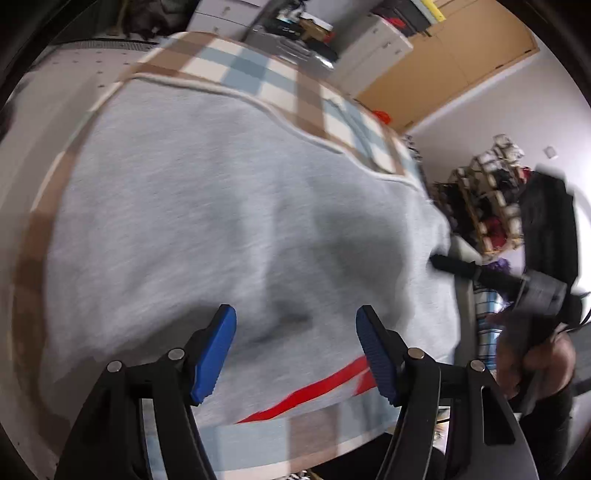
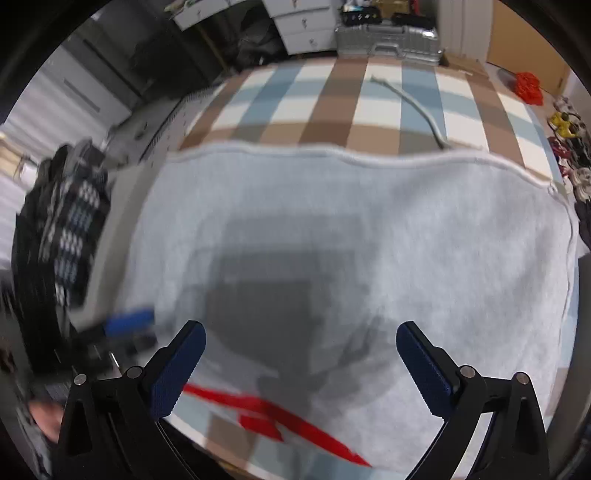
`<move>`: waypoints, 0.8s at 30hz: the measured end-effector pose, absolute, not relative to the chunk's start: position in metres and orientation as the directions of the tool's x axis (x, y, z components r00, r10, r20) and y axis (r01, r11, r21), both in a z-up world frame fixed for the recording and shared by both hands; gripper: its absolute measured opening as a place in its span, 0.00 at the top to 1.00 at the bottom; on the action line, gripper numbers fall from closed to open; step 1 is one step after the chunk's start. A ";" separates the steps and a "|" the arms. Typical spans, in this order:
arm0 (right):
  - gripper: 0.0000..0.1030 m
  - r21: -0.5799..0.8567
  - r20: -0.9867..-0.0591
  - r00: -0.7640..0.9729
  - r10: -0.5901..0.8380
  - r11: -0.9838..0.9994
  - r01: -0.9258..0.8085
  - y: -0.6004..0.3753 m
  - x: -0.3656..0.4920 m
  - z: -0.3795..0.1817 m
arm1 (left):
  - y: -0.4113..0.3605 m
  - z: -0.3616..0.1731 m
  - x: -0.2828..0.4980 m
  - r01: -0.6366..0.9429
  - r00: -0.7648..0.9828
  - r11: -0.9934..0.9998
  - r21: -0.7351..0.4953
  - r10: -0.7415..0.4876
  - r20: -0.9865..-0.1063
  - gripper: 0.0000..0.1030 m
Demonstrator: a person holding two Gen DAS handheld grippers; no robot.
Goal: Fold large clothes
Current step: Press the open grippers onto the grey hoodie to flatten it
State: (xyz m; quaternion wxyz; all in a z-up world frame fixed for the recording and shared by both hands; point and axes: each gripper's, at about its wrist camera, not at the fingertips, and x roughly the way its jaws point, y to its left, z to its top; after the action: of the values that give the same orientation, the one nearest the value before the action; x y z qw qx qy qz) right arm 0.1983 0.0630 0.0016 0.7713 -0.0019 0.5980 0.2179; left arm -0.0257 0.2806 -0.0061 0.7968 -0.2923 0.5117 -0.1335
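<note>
Hovering both tools over the grey sweatshirt point(image 1: 236, 206), I have my left gripper point(image 1: 295, 354) and my right gripper point(image 2: 301, 363) spread wide with nothing between the blue pads point(image 1: 214, 354), the garment lying flat across the bed with its near hem and red stripe point(image 2: 273, 417) at the edge below me. If I pinch only the top layer, or grab unevenly with the two hands, I judge the fold will skew or bunch — and the near hem could slide off the edge. The checked blanket point(image 2: 332, 107) covers the bed, a loose drawstring point(image 2: 417, 107) lies on it beyond the far hem, and past that stand white drawers point(image 2: 303, 26), a silver suitcase point(image 2: 388, 40) and other clutter — a crowded room.
</note>
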 end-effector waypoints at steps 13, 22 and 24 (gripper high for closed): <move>0.00 -0.046 -0.992 0.130 -0.003 0.942 -0.333 0.128 0.227 -0.078 | 0.308 -0.046 -0.019 -0.123 0.392 0.685 -0.718 -0.631 -0.669 0.39; 0.00 0.114 -0.955 0.225 0.194 0.939 -0.323 0.028 0.223 -0.003 | 0.297 -0.029 -0.043 -0.033 0.370 0.633 -0.774 -0.711 -0.598 0.39; 0.00 0.123 -0.963 0.201 0.180 0.956 -0.268 -0.007 0.218 -0.008 | 0.292 -0.023 -0.045 -0.025 0.399 0.635 -0.772 -0.702 -0.590 0.39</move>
State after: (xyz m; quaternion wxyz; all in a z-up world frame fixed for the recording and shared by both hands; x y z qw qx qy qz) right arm 0.2182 -0.0066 -0.0081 0.7740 -0.0357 0.6154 0.1448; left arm -0.0454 0.2920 -0.0226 0.7532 -0.3635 0.5002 -0.2245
